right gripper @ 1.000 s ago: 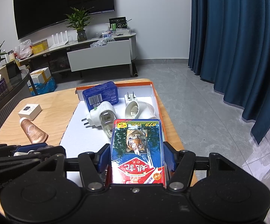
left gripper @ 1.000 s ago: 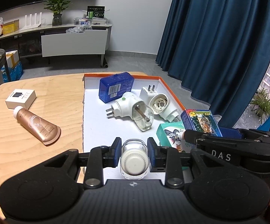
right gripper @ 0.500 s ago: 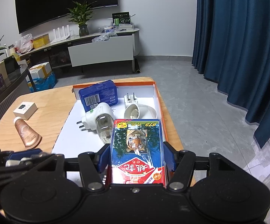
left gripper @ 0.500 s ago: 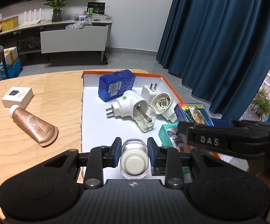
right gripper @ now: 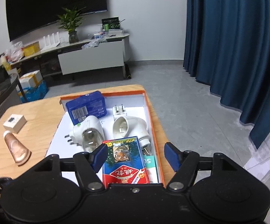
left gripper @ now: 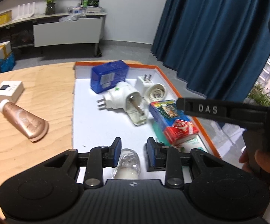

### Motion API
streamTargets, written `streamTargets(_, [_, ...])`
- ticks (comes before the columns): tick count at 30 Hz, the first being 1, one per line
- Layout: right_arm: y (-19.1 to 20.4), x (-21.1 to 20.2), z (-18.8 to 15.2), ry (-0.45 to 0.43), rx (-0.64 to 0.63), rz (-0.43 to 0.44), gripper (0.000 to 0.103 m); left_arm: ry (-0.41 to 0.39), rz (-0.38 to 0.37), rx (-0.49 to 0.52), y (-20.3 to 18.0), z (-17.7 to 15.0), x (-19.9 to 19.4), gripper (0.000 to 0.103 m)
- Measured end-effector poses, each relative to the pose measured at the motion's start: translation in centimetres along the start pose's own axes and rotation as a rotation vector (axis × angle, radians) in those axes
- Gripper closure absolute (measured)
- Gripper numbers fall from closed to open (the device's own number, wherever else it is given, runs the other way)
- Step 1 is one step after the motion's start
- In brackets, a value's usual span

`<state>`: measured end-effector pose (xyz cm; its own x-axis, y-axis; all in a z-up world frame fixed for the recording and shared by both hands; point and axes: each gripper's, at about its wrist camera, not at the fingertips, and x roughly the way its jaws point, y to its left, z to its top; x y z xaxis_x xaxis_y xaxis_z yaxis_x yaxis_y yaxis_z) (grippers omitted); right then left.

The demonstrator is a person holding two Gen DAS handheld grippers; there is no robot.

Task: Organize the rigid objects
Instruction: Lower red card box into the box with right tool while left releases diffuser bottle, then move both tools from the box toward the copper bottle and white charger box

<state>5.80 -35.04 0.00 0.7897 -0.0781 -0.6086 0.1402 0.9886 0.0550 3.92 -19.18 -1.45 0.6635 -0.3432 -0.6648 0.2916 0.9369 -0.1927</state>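
A white tray with an orange rim (left gripper: 82, 115) (right gripper: 153, 123) lies on the wooden table. My left gripper (left gripper: 133, 154) is open; a clear bottle with a white cap (left gripper: 128, 163) lies in the tray between its fingers, free of them. My right gripper (right gripper: 135, 156) is open above the blue and red tiger box (right gripper: 124, 163) (left gripper: 172, 119), which rests on a teal box (right gripper: 150, 163) at the tray's right side. Also in the tray are a blue box (left gripper: 109, 75), a white plug-in with a vial (left gripper: 122, 100) and a second white plug (left gripper: 153, 89).
On the table left of the tray lie a rose-gold tube (left gripper: 24, 120) (right gripper: 16, 147) and a small white box (left gripper: 8, 91) (right gripper: 15, 123). The right gripper's body (left gripper: 228, 112) and the hand holding it cross the tray's right edge. Blue curtains hang at the right.
Both grippers have opened. The left one let go of the bottle, which now lies in the tray. The right one let go of the tiger box onto the teal box.
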Motion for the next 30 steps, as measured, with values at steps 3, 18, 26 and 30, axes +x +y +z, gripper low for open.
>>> streamTargets(3, [0.0, -0.6, 0.3, -0.014, 0.0, 0.003, 0.022, 0.004, -0.006, 0.016, -0.2, -0.2, -0.1, 0.063])
streamTargets(18, [4.3, -2.4, 0.5, -0.023, -0.085, 0.082, 0.017, -0.059, 0.097, -0.078, 5.7, 0.3, -3.7, 0.032])
streamTargets(26, [9.9, -1.5, -0.4, 0.04, -0.18, 0.237, 0.017, -0.076, 0.215, -0.145, 11.5, 0.5, -5.7, 0.027])
streamTargets(30, [13.3, -0.7, -1.0, 0.086, -0.243, 0.324, 0.017, -0.086, 0.273, -0.184, 14.4, 0.6, -6.6, 0.023])
